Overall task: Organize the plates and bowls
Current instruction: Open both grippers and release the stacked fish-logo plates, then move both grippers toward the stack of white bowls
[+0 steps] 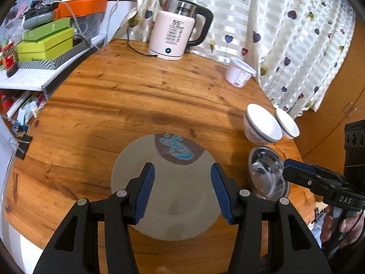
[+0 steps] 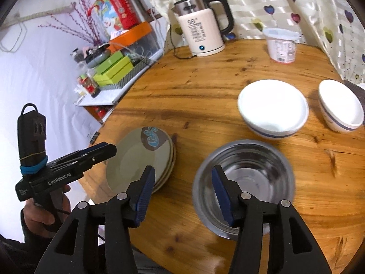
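A round wooden table (image 2: 205, 105) held the dishes as two hand-held grippers hovered over its near edge. The left gripper (image 1: 182, 189) hung above a stack of grey plates (image 1: 164, 189), its blue-padded jaws standing apart with nothing between them and no pad touching the top plate, which bore a brown patch with a blue design. From the right wrist view the same stack (image 2: 141, 159) lay at the table's near left edge, at least three plates deep. The right gripper (image 2: 182, 191) was likewise empty, jaws apart; its right finger stood over the near rim of a steel bowl (image 2: 244, 182), whether touching it could not be told, and its left finger stood over bare wood between bowl and plates. Beyond the steel bowl sat a white bowl (image 2: 273, 109) with a blue band, and a second, smaller white bowl (image 2: 340, 107) just to its right, the two apart. An electric kettle (image 2: 203, 27) and a white plastic tub (image 2: 281, 45) stood at the far side, before a curtain (image 2: 296, 4) printed with hearts. A hand (image 2: 43, 217) gripped the left tool's handle.
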Tool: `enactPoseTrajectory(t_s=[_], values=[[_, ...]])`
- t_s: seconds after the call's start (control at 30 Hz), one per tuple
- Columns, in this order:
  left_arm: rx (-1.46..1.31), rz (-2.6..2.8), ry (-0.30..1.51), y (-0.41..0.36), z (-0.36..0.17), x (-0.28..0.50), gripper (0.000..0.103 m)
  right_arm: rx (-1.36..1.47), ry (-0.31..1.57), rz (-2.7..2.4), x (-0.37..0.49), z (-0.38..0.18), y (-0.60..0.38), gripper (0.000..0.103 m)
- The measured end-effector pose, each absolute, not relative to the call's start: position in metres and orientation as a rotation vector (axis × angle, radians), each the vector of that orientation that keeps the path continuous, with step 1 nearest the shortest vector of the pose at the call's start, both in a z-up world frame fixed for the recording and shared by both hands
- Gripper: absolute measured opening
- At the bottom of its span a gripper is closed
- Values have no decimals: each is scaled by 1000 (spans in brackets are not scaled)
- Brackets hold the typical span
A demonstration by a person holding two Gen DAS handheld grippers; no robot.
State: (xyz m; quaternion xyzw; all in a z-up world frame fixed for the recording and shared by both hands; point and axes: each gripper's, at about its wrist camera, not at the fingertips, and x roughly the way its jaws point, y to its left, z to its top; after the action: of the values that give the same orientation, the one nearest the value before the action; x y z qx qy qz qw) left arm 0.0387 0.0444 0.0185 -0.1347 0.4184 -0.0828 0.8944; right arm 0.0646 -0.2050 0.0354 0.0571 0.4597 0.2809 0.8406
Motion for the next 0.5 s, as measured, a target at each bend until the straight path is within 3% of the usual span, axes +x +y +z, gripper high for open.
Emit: enactPoseTrajectory(t_s=[0.5], values=[[-269, -257, 869, 16, 30, 56, 52, 185, 957, 502, 72, 38, -243, 52]])
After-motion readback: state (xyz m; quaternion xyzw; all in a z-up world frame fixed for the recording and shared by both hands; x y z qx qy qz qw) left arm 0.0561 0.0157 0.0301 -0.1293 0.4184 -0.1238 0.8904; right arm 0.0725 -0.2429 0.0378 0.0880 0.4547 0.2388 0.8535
